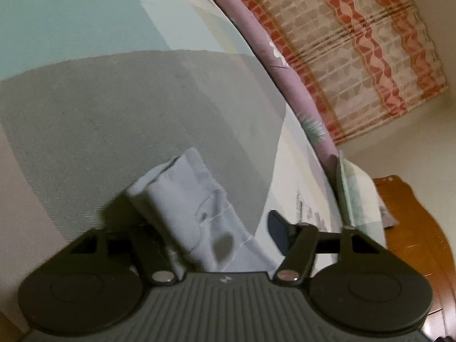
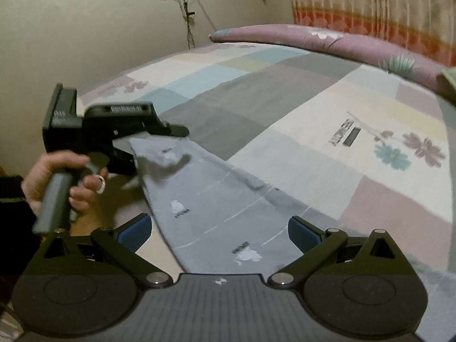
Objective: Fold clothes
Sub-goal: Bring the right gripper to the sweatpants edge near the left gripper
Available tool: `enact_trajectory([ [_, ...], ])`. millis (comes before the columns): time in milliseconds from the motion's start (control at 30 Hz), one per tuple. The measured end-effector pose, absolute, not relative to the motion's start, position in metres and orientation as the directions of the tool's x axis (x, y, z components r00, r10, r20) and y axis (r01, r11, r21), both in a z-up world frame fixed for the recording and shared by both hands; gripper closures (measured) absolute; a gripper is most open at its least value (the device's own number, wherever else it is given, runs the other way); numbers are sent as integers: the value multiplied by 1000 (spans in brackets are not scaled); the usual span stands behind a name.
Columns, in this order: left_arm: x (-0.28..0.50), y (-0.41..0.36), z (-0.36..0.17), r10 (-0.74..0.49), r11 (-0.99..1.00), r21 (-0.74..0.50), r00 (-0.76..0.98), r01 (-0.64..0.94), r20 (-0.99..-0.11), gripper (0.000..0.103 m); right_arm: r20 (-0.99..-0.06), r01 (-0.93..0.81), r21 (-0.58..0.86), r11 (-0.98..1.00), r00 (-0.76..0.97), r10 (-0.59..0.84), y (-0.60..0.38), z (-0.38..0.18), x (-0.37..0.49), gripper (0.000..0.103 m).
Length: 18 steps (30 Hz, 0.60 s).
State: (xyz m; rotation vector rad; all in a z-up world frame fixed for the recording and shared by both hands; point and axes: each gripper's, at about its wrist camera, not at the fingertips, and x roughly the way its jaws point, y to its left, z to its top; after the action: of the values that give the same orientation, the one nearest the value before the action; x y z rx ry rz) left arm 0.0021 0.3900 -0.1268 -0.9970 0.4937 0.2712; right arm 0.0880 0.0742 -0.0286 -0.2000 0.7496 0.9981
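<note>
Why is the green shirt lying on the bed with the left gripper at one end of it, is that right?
Not green: the shirt is light blue-grey, as the right wrist view shows. It does lie on the bed, with the left gripper at one end.

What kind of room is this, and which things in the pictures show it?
Most likely a bedroom: a bed with a patchwork sheet, a long purple floral bolster along its far edge, and a patterned curtain behind.

Grey garment (image 2: 216,216) across patchwork bedspread (image 2: 327,131), between open right claw (image 2: 221,232), left claw (image 2: 159,139) at its end.
</note>
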Motion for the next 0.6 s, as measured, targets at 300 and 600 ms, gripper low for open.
enact_trajectory([
  [300, -11, 374, -94, 35, 683, -594, 832, -424, -553, 89, -600, -696, 535, 478, 84, 795, 76, -43, 126, 0],
  [600, -19, 362, -57, 15, 748, -581, 883, -321, -469, 89, -484, -341, 831, 440, -53, 873, 95, -75, 186, 0],
])
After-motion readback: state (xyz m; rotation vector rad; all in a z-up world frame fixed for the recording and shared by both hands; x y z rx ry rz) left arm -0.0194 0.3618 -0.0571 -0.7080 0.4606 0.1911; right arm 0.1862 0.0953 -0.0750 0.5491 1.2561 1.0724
